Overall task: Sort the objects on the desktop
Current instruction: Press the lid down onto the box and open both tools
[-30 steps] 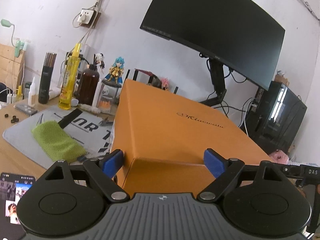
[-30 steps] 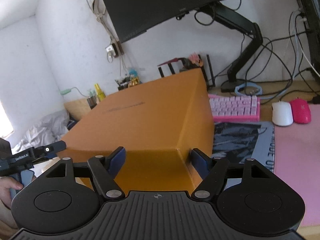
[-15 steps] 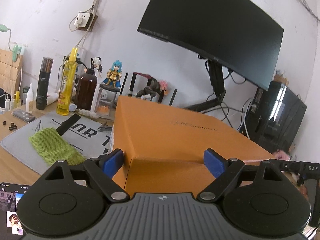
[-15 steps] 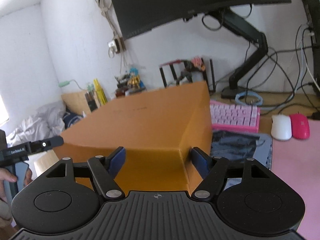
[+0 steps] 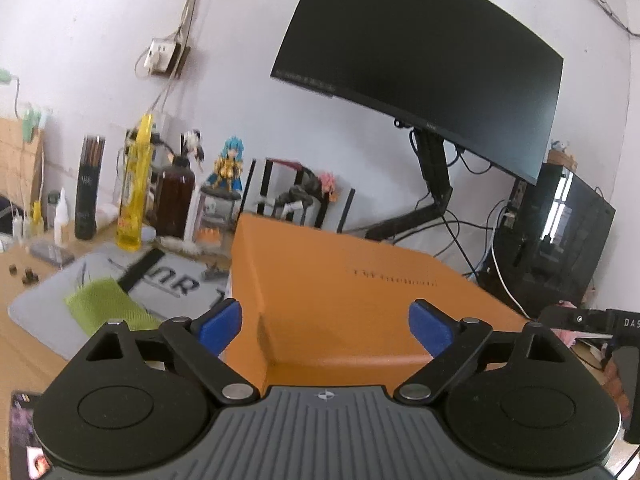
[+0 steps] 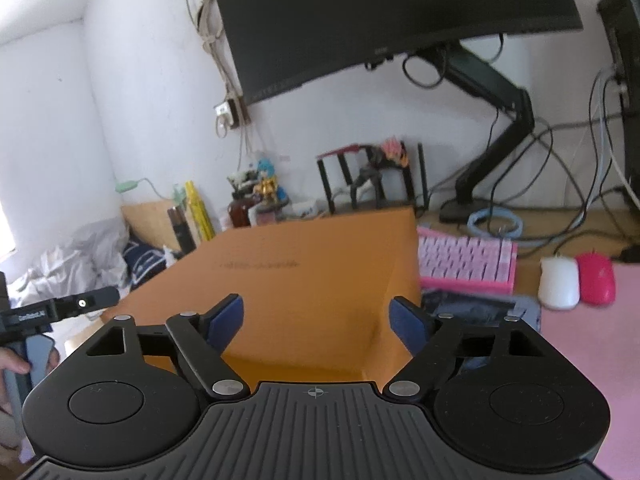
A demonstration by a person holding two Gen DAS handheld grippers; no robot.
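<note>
The orange box [image 5: 340, 280] lay in front of both claws, its near end framed between their blue pads; from either wrist view its lid sloped away toward the monitor [image 5: 420, 68]. Whether it rested on the tabletop [image 5: 24, 344] or was lifted clear could not be told, since its underside was hidden. The left claw [image 5: 326, 320] stood wide open, one pad at the box's left corner and the other out over its top edge, with no clear sign of pressing. The right claw [image 6: 316, 318] was likewise spread wide at the opposite corner, its pads [image 6: 406, 326] flanking the box's near edge rather than pinching it. By my reading, the box was being handled by both claws together, cradled at its corners rather than clamped.

Sorting looked far from finished. To the box's left, a green mesh pouch [image 5: 104, 306] lay loose on a grey mat [image 5: 48, 312], with bottles [image 5: 134, 188] and figurines [image 5: 228, 168] crowded behind. To its right sat a pink keyboard [image 6: 468, 266], a white mouse [image 6: 558, 282] and a pink mouse [image 6: 596, 278], none visibly grouped.
</note>
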